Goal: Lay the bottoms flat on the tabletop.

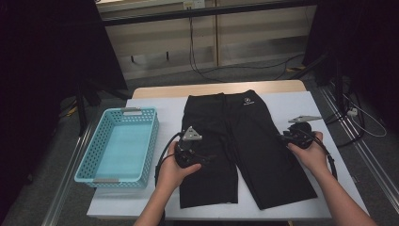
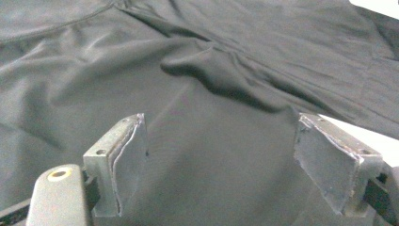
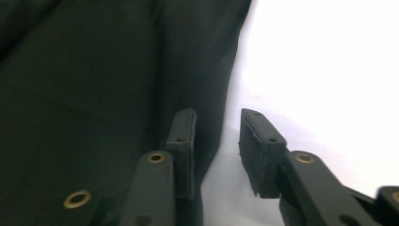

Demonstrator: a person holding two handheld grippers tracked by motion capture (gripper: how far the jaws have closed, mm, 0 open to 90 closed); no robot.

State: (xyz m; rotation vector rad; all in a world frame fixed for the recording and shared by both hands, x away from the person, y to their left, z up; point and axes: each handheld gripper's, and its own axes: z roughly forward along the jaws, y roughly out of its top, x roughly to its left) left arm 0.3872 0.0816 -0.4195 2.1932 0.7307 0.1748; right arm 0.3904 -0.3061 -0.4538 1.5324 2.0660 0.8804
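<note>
Nearest the camera in the high view, two forearms are coming in from the bottom edge, each hand carrying a gripper over a pair of black shorts (image 1: 240, 146) that is lying flat on a white cloth (image 1: 291, 101) covering the table. The left gripper (image 1: 207, 157) is sitting low over the left leg of the shorts, its grey plate tilted upward and its cable looping back toward the wrist. In the left gripper view its jaws are standing wide apart, with nothing clamped between them; the dark fabric (image 2: 211, 155) is spreading beneath and beyond them, and a soft fold (image 2: 221, 80) is rising just ahead. The right gripper (image 1: 282, 137) is hovering at the outer edge of the right leg. In the right gripper view its jaws are standing a narrow gap apart and gripping nothing, one over the hem of the shorts (image 3: 94, 94) and the other over the white cloth (image 3: 329, 70), so the fabric edge is running just beside the gap. Farther left, well apart from the shorts, a light blue perforated basket (image 1: 89, 160) is resting at the table's edge. Beyond the waistband with its small white logo (image 1: 245, 100), a strip of bare wooden tabletop (image 1: 211, 89) is showing.
</note>
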